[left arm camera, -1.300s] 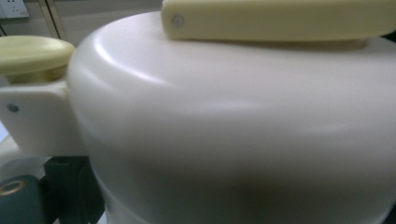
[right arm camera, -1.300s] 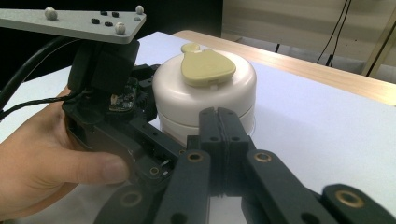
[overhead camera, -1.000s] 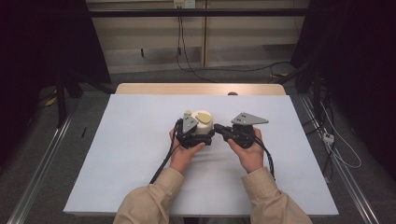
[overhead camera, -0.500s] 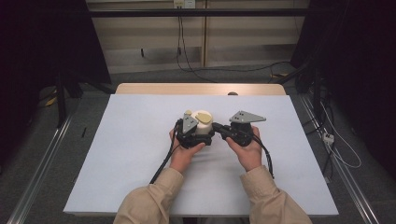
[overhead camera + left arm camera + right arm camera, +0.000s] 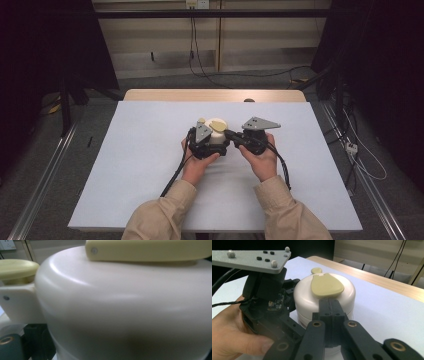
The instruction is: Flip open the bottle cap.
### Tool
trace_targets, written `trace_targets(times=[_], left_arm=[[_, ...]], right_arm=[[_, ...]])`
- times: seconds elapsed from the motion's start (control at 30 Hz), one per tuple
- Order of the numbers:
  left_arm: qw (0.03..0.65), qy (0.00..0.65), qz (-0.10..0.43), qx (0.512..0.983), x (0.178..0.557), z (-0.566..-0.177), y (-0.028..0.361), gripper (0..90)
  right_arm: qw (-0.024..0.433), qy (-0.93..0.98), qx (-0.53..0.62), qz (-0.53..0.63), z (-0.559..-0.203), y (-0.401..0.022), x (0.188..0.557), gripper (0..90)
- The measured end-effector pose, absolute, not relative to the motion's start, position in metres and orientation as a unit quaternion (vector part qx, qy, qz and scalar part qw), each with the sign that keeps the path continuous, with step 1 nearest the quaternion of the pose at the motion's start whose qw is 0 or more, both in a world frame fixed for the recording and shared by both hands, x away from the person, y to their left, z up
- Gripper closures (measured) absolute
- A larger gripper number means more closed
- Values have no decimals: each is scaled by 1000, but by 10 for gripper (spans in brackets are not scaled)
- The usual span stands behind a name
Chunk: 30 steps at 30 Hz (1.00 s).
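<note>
A round white pot point(image 5: 218, 136) with a pale yellow tab on its top point(image 5: 326, 285) and a small yellow knob point(image 5: 317, 270) behind it stands at the middle of the white table. My left gripper point(image 5: 202, 141) hugs its left side, and the jaws look closed against its wall. In the left gripper view the pot point(image 5: 125, 305) is very close and blurred. My right gripper point(image 5: 329, 303) is shut with nothing between its jaws, and its tips rest against the pot's near side just under the yellow tab. That right gripper point(image 5: 230, 135) comes in from the pot's right.
The white table top point(image 5: 125, 165) has a wooden strip point(image 5: 210, 95) along its far edge. Cables trail from both grippers toward the person's sleeves point(image 5: 165, 215). Metal rails and floor cables flank the table.
The right gripper has edged slightly left toward the pot. The pot and the left gripper have stayed in place.
</note>
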<state>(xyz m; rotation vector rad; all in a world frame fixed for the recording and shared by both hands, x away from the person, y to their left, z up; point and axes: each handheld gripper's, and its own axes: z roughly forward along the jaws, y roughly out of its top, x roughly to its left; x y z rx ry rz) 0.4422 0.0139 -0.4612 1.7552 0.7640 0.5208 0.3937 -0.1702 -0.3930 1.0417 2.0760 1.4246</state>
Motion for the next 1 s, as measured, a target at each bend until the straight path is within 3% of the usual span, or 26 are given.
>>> trace_targets(times=[1.0], left_arm=[[547,324,220,740,442,-461,13,50]], right_arm=[[209,738,366,526,-387,-166,398,900]])
